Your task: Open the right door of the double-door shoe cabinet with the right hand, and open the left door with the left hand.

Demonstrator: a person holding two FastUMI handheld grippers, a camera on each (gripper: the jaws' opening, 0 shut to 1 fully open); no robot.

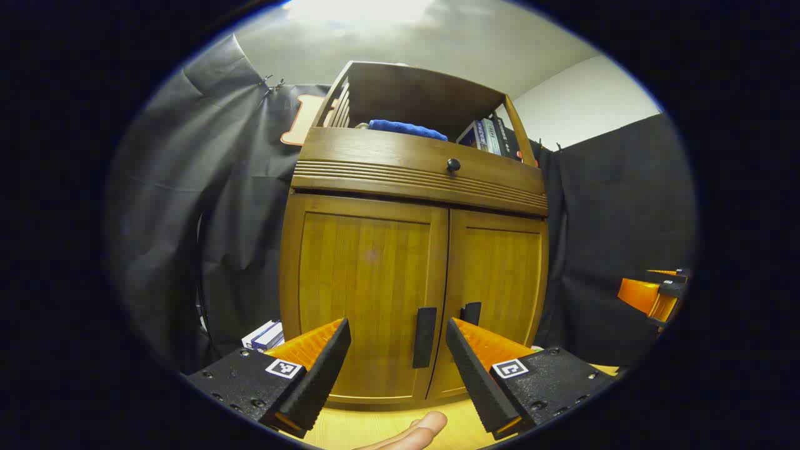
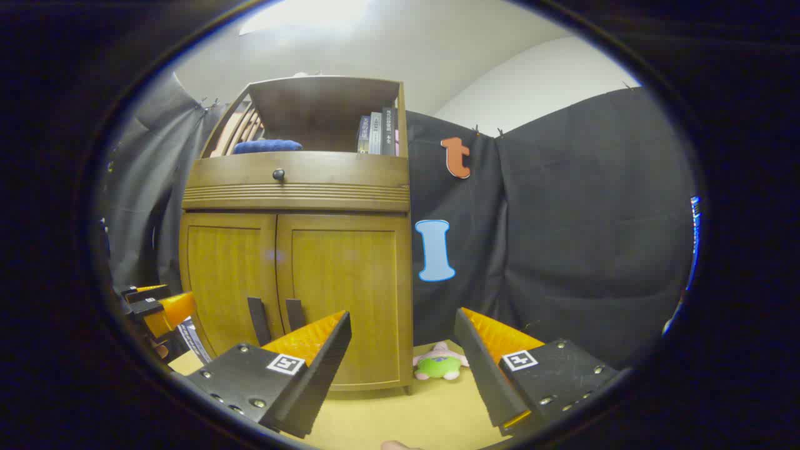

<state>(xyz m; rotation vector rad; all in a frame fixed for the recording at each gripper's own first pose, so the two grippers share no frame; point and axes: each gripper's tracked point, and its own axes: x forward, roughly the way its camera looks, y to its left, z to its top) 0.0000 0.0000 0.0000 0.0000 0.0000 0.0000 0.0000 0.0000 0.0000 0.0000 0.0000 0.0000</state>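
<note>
You face the shoe cabinet (image 1: 412, 250), both doors shut, handles (image 1: 424, 337) vertical; your left gripper (image 1: 398, 362) and right gripper (image 2: 403, 356) hold fingers spread, empty.

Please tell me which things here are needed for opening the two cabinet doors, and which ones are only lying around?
Needed:
left door
right door
left door handle
right door handle
left gripper, open
right gripper, open

Lying around:
blue cloth
books
drawer knob
plush toy
boxes

The wooden shoe cabinet (image 1: 415, 250) stands upright, its left door (image 1: 365, 300) and right door (image 1: 494, 294) both closed.
</note>
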